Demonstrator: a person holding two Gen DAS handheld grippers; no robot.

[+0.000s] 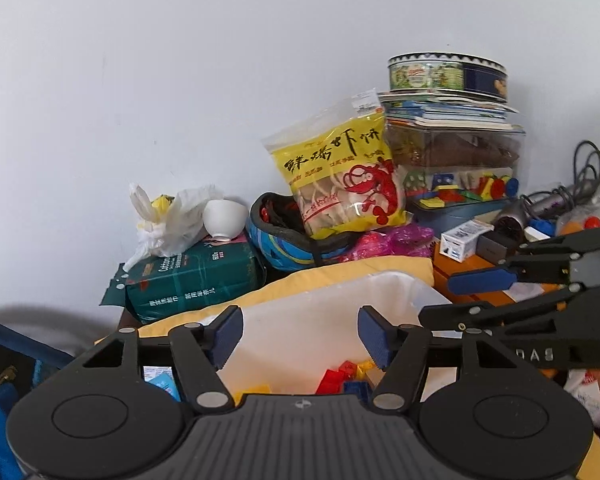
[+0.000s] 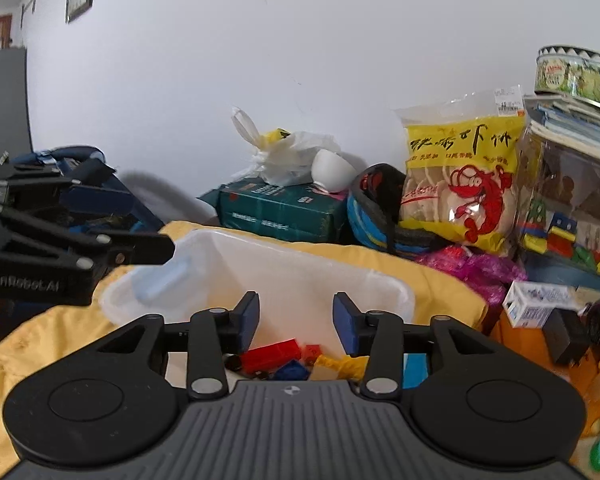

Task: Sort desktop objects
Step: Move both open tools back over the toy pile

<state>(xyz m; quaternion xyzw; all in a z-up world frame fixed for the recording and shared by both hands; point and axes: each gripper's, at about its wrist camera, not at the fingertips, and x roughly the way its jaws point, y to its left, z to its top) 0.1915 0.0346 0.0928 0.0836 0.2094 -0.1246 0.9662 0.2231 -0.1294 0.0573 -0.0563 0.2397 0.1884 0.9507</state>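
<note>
Cluttered desktop against white wall. Small hard plastic toy bricks (image 2: 278,356) seen in translucent white plastic tub (image 2: 300,276), near centre: judged light, stiff, slippery; best pinched across flat sides. Left gripper (image 1: 300,338) and right gripper (image 2: 296,320) held apart, empty, above tub. Yellow cloth (image 2: 440,276) around tub; yellow prawn-cracker bag (image 2: 460,184) far right.

Toy bricks in a white tub

Loose building bricks (image 2: 278,354) — red, yellow, blue — lie jumbled in the translucent white tub (image 2: 300,276), which rests upright on yellow cloth.

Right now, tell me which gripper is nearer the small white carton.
Right. The right gripper sits at the bin's right side, the carton just off to its right. The left gripper is at the bin's left end, farther off.
</note>
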